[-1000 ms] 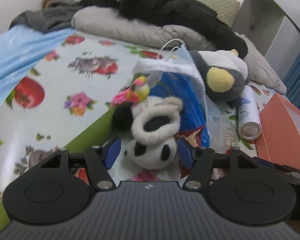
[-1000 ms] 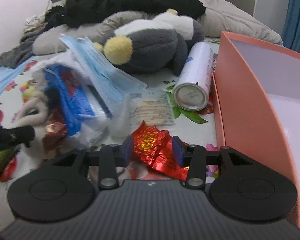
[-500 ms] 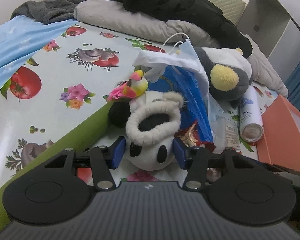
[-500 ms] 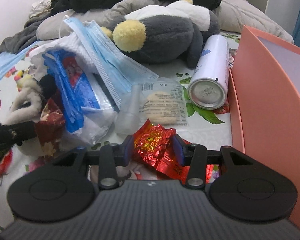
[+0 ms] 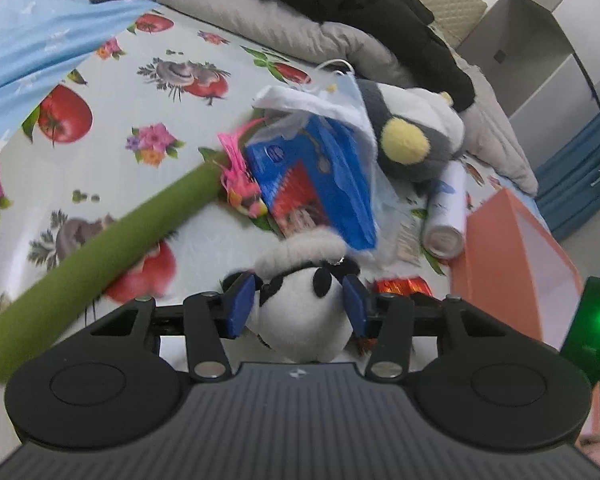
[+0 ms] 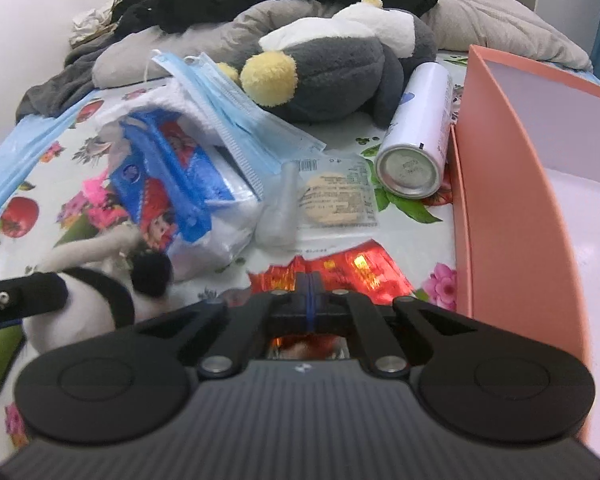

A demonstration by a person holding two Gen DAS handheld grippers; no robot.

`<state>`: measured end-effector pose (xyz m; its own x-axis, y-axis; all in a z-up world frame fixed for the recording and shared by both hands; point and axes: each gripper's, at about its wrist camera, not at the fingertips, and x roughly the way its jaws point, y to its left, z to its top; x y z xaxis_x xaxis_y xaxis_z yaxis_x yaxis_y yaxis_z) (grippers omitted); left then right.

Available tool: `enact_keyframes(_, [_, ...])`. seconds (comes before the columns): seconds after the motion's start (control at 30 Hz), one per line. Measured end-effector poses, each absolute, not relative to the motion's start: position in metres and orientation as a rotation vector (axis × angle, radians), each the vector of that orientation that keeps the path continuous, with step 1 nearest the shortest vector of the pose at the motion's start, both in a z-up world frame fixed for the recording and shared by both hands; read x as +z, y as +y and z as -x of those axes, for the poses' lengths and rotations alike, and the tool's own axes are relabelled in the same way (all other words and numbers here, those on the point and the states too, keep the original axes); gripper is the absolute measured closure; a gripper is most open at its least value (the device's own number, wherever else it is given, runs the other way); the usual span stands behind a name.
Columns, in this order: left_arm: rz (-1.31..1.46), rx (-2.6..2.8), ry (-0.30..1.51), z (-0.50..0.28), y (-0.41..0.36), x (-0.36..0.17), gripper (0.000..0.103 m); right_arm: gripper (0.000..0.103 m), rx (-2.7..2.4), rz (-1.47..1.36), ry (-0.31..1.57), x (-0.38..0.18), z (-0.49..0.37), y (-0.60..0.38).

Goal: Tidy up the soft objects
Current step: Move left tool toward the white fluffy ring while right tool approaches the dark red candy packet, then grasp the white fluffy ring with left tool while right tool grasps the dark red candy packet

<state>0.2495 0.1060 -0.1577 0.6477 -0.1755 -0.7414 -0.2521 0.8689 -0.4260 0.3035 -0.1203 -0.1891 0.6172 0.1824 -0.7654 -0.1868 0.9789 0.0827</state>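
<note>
Left wrist view: the left gripper (image 5: 300, 304) has its blue fingers pinching the small white-and-black plush panda (image 5: 306, 316), held just above the flowered tablecloth (image 5: 140, 92); grip should stay centred on the body to prevent slipping. Right wrist view: the right gripper (image 6: 310, 292) has fingers pressed together on the crinkled red foil wrapper (image 6: 340, 264), just beside the open salmon-pink box (image 6: 512, 184); lift it clear of the wall.

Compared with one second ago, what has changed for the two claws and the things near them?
The right claw has closed its jaws on the red foil wrapper. The left claw has pulled the panda plush back from the pile, between its blue pads, leaving the pink bird toy behind. The penguin plush, spray can and orange box stayed in place.
</note>
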Motion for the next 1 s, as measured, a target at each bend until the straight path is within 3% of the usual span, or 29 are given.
enact_keyframes(0.53, [0.461, 0.012, 0.912, -0.164, 0.096, -0.159, 0.049, 0.097, 0.32, -0.042, 0.88, -0.173, -0.242, -0.13])
enact_keyframes(0.63, [0.482, 0.007, 0.885, -0.161, 0.101, -0.157, 0.045, 0.096, 0.331, -0.071, 0.888, -0.174, -0.242, -0.128])
enact_keyframes(0.67, [0.495, 0.003, 0.874, -0.162, 0.104, -0.155, 0.04, 0.093, 0.338, -0.077, 0.891, -0.174, -0.243, -0.127])
enact_keyframes(0.73, [0.516, -0.001, 0.854, -0.169, 0.11, -0.154, 0.033, 0.073, 0.338, -0.086, 0.895, -0.175, -0.245, -0.125])
enact_keyframes(0.77, [0.518, -0.001, 0.847, -0.174, 0.113, -0.154, 0.033, 0.053, 0.339, -0.094, 0.893, -0.176, -0.246, -0.124])
enact_keyframes(0.8, [0.517, 0.001, 0.843, -0.18, 0.115, -0.155, 0.033, 0.049, 0.345, -0.105, 0.891, -0.177, -0.247, -0.123])
enact_keyframes(1.0, [0.468, -0.012, 0.842, -0.231, 0.124, -0.167, 0.033, 0.051, 0.356, -0.13, 0.92, -0.185, -0.258, -0.115])
